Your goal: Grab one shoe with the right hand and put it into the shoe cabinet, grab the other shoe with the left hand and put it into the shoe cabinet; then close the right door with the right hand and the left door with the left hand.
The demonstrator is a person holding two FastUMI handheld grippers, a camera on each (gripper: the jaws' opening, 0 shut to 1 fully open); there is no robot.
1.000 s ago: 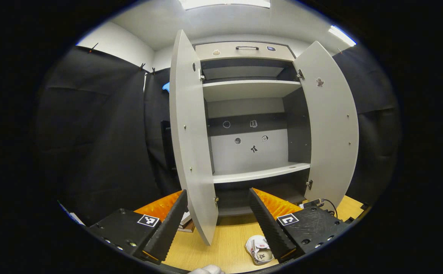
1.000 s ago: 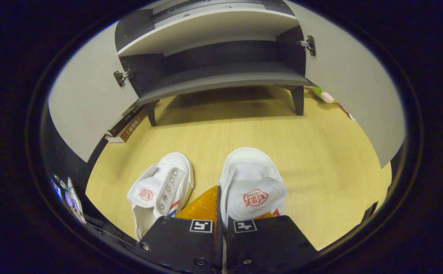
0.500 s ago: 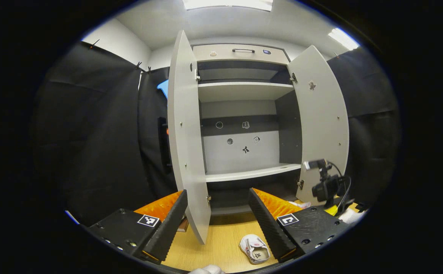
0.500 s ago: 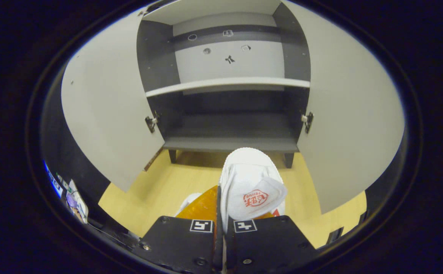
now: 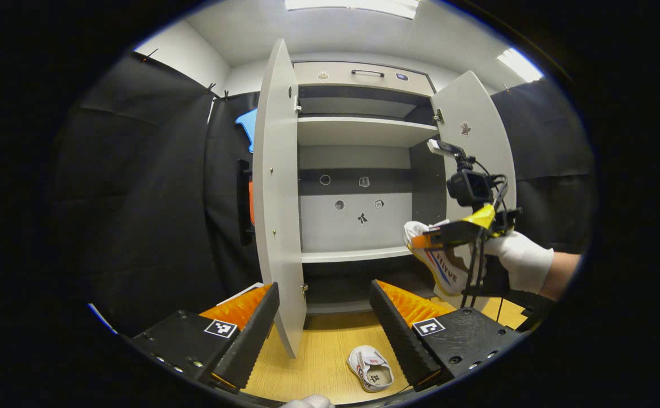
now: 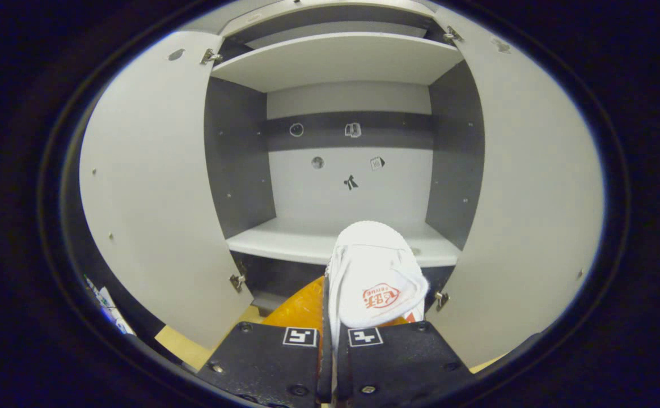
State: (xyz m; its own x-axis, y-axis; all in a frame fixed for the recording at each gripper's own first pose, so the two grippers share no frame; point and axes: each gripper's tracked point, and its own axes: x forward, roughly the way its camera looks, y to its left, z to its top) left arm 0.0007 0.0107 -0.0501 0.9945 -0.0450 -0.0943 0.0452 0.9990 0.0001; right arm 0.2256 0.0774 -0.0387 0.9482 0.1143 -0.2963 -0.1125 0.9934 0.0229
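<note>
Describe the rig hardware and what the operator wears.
Each gripper has black finger blocks with a square black-and-white marker on each, left gripper, right gripper. The left gripper view shows the right one carrying a small black camera with black cables, held in a white glove.

Black blocky left gripper (image 5: 324, 317) bodies with square black-and-white markers, round screws and ribbed inner finger faces. Right gripper (image 6: 330, 317), same black housings and markers. Farther off, black camera (image 5: 469, 187), dangling black cables, white glove (image 5: 520, 258).
</note>
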